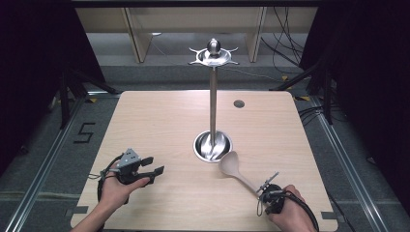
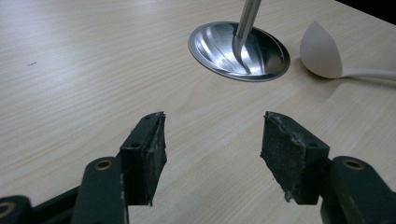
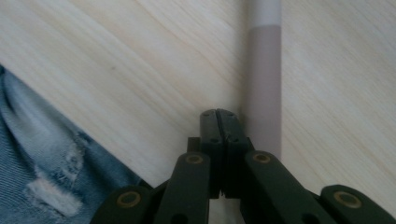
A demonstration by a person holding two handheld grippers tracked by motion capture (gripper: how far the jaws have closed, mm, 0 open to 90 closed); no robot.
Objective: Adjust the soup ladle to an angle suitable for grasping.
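1. Black tape on the floor left of the wooden table [image 1: 159,121] forms a "5" [image 1: 85,132].
2. A pale ladle [image 1: 234,166] lies near the table's front right; its bowl sits beside the steel stand [image 1: 212,121] base, and its handle runs diagonally toward the right gripper [image 1: 267,186].
3. The right gripper's jaws meet beside the handle, gripping nothing.
4. The left gripper [image 2: 212,140] is parted and empty.

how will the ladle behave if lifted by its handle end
The ladle looks like plastic, so probably stiff and light. Its bowl sits far from that end, so it may swivel down. The smooth handle might slip.
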